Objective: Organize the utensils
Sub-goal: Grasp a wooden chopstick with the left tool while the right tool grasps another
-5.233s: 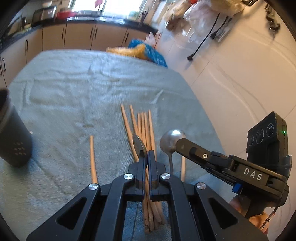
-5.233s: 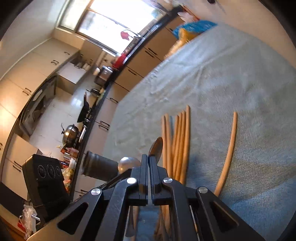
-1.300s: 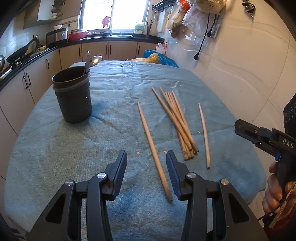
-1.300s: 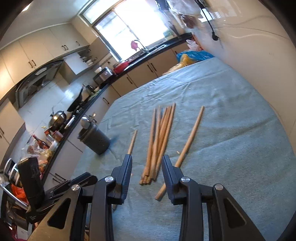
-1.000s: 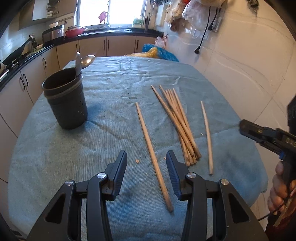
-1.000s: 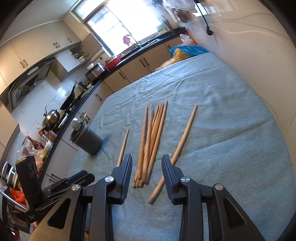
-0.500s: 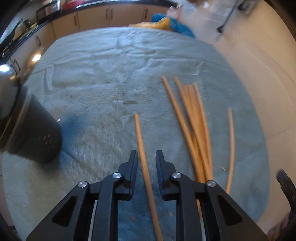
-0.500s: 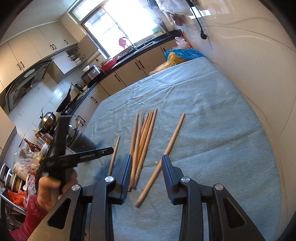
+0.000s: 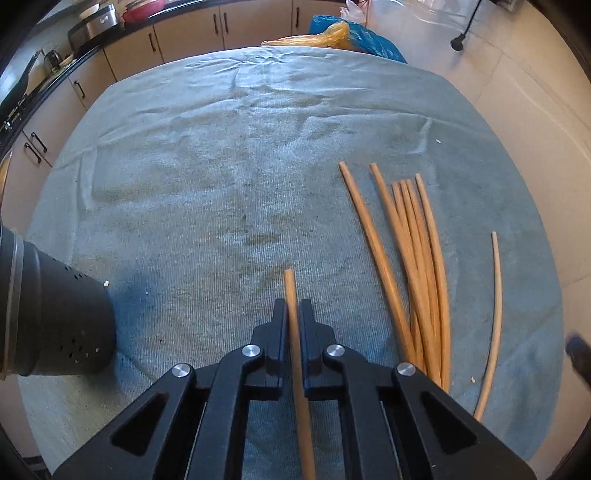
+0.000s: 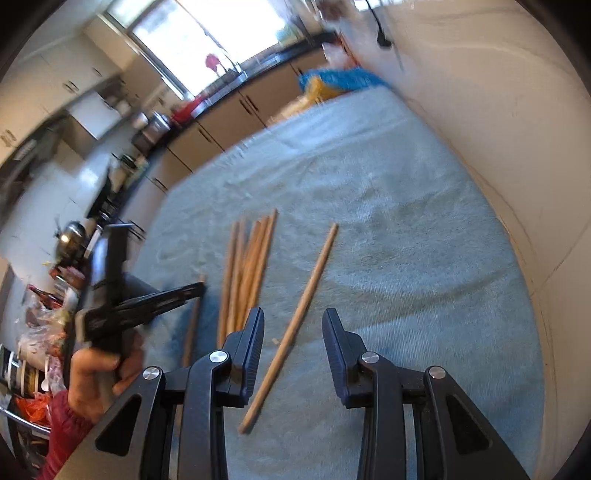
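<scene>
The left tool [image 9: 292, 314] grips a lone chopstick [image 9: 295, 354] on the towel-covered tabletop [image 9: 221, 166]; the right tool [image 10: 293, 332] hovers open above another stick [image 10: 295, 325].

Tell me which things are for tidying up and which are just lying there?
For the job: single chopstick in the left claw; chopstick bunch; lone chopstick; dark holder; right claw.
Just lying about: blue bag; kettle.

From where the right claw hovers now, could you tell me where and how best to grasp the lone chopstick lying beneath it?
Grip the lone chopstick mid-shaft, descending from above with the right claw open astride it. It lies flat on the blue cloth, apart from the chopstick bundle.
</scene>
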Demonstrator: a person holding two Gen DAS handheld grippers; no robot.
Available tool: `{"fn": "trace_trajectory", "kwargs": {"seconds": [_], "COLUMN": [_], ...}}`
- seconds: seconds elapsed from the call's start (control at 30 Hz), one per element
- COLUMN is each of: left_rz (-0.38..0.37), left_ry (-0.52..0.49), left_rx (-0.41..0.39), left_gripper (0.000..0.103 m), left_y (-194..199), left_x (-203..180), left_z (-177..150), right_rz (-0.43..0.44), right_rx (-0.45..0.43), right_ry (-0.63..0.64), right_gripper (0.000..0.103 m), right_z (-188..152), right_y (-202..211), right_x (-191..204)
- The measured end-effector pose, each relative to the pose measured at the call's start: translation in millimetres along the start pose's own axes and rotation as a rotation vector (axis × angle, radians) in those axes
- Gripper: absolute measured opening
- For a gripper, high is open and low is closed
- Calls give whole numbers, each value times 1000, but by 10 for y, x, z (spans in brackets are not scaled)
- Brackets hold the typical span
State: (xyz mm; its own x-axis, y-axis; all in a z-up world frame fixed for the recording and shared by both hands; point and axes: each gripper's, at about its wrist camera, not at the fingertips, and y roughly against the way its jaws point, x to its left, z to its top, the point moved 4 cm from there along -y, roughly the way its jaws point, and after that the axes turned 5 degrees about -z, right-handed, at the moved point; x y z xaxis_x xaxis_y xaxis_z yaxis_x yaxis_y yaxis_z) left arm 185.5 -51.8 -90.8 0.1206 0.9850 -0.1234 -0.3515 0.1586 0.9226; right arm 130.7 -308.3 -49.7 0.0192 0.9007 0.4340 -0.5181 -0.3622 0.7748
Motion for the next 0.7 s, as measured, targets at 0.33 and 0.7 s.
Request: {"fn": "trace_trajectory", "kwargs": {"seconds": [0.33,0.7], "left_rz": [-50,-115], "left_ry": [-51,-53], "left_rx": [-93,-175], "left_gripper": [5,5], "left_y": [304,638], "left_x": [-106,-84], "left_z": [-137,-144], "right_rz": [-184,-352], "right_rx": [185,218], "right_ry": [-57,26], "right_gripper": [20,8], "right_z": [487,535], "right_y": [-820,-1081], "right_x": [-4,65]}}
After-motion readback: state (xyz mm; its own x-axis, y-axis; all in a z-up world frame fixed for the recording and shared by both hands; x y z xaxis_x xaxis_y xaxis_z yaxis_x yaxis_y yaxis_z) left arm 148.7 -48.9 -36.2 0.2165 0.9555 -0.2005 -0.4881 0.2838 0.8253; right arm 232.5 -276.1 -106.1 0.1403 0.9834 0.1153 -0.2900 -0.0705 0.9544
